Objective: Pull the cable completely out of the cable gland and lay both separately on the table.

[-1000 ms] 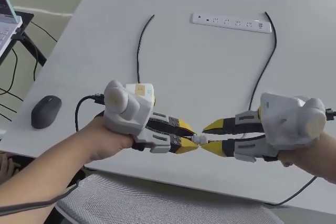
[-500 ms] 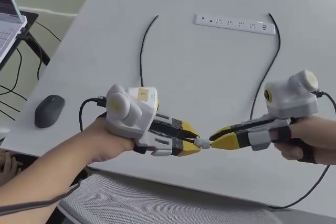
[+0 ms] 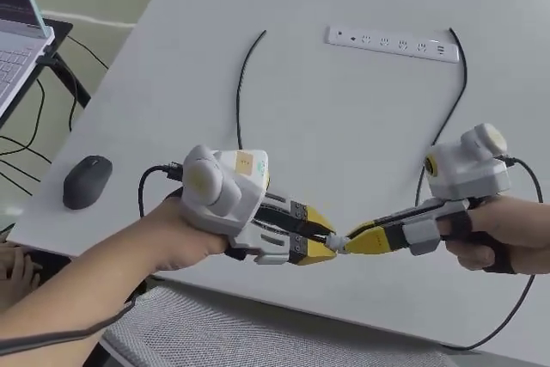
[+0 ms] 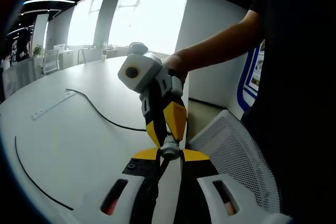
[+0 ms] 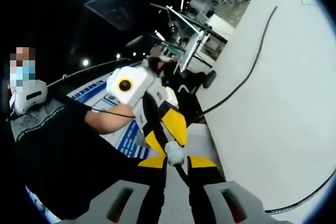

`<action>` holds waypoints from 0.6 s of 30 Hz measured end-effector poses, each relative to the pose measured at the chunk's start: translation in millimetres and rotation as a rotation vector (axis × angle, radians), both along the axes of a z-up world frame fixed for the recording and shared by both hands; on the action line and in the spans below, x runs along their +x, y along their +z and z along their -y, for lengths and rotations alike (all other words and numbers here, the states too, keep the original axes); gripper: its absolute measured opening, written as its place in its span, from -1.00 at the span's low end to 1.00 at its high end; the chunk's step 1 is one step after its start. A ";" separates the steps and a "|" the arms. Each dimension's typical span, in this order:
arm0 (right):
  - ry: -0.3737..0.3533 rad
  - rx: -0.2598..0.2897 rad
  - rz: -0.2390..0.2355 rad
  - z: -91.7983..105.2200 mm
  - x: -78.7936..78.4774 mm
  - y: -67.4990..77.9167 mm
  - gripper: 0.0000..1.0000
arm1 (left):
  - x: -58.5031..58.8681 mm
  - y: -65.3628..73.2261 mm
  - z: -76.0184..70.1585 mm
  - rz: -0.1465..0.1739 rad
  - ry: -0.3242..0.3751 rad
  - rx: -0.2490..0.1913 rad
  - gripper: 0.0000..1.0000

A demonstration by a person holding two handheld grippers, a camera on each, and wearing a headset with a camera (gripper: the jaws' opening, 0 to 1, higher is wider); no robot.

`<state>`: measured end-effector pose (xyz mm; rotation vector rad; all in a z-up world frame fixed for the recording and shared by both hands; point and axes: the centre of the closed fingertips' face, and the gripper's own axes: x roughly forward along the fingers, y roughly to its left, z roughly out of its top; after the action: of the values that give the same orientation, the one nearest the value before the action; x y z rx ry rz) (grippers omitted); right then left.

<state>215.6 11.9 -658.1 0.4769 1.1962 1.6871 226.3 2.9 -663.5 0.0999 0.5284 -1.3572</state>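
Note:
A small white cable gland (image 3: 338,241) hangs in the air above the table's near edge, where the two grippers meet tip to tip. The black cable (image 3: 241,92) runs from the far table down behind my left gripper (image 3: 326,241). It passes between the left jaws, which are shut on it just behind the gland (image 4: 169,148). My right gripper (image 3: 351,237) comes in from the right, rolled on its side, and is shut on the gland (image 5: 175,153). A short black stub (image 5: 184,174) shows between its jaws.
A white power strip (image 3: 391,43) lies at the far side of the white table (image 3: 344,126), and its black cord (image 3: 447,118) curves toward the right hand. A dark mouse (image 3: 87,181) sits at the table's left edge, a laptop (image 3: 17,32) beyond it. A grey mesh chair (image 3: 215,333) is below.
The right gripper stood open around the gland; it has rolled about a quarter turn and shut at the gland. The left gripper keeps its hold. The head camera has shifted.

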 end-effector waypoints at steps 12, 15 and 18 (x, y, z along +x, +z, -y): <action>0.049 0.014 0.323 -3.5 1.0 0.5 -0.85 | -0.1 -0.9 -5.4 -0.035 0.022 -0.006 -0.70; 0.075 0.004 0.454 -3.8 -0.6 -3.6 -0.85 | -1.2 -3.9 -5.7 -0.047 0.023 0.001 -0.70; 0.114 0.004 0.623 -3.3 -4.5 -7.1 -0.86 | -3.4 -6.9 -5.5 -0.079 0.028 0.000 -0.71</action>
<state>211.1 15.3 -665.2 -0.1237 0.7672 1.7512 222.8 8.5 -670.4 0.0383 0.5942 -1.3384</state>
